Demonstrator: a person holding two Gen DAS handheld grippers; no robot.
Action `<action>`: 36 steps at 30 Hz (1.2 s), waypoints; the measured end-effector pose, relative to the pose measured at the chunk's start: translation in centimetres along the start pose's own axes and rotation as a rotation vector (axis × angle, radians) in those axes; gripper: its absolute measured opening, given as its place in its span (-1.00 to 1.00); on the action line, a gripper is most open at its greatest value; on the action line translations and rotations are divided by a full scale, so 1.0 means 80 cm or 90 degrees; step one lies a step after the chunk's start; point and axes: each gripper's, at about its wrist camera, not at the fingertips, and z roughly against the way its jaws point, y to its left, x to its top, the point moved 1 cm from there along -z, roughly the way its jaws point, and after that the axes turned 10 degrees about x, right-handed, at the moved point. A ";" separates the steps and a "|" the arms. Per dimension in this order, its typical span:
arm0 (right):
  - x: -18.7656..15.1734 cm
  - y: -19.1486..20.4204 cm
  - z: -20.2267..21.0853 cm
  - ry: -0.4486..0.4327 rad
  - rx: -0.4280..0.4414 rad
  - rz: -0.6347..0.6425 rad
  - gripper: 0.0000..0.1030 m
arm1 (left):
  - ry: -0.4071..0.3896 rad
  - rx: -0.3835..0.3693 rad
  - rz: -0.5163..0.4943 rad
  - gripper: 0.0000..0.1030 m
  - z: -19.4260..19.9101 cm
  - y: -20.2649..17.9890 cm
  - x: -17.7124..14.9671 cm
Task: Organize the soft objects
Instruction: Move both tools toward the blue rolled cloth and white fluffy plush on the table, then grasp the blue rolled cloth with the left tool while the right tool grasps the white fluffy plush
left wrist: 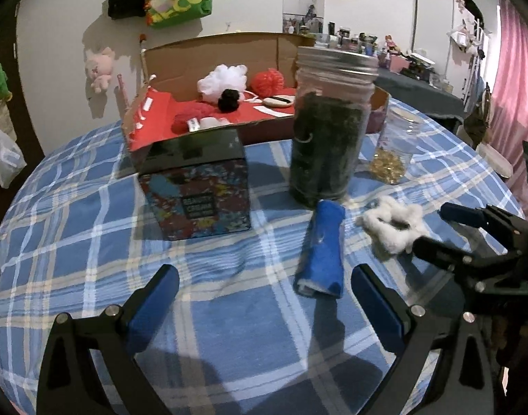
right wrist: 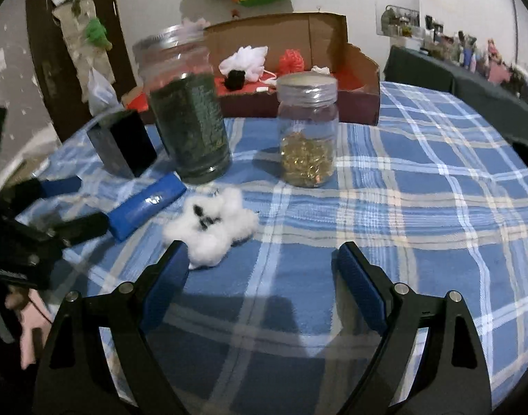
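Several soft pieces, among them a white bath pouf, already lie in the cardboard box; the rolled blue cloth and white cotton wad remain on the checked tablecloth; left gripper and right gripper both gape empty.

We count two jars, two boxes, one blue roll, one cotton wad, two grippers.

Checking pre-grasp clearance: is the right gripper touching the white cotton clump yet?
Cannot tell. In the right wrist view the right gripper stands open, and its left finger overlaps the white cotton clump edge; no gap or contact shows.
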 end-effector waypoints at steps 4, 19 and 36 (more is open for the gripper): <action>0.009 0.006 -0.004 0.017 0.042 0.030 0.72 | 0.002 -0.013 -0.018 0.86 -0.007 -0.011 0.007; 0.023 0.025 -0.030 0.045 0.112 0.099 -0.60 | 0.027 -0.109 -0.045 -0.50 -0.028 -0.038 0.020; 0.022 0.019 -0.011 0.022 0.151 0.061 -0.66 | 0.018 -0.114 -0.029 -0.50 -0.012 -0.029 0.020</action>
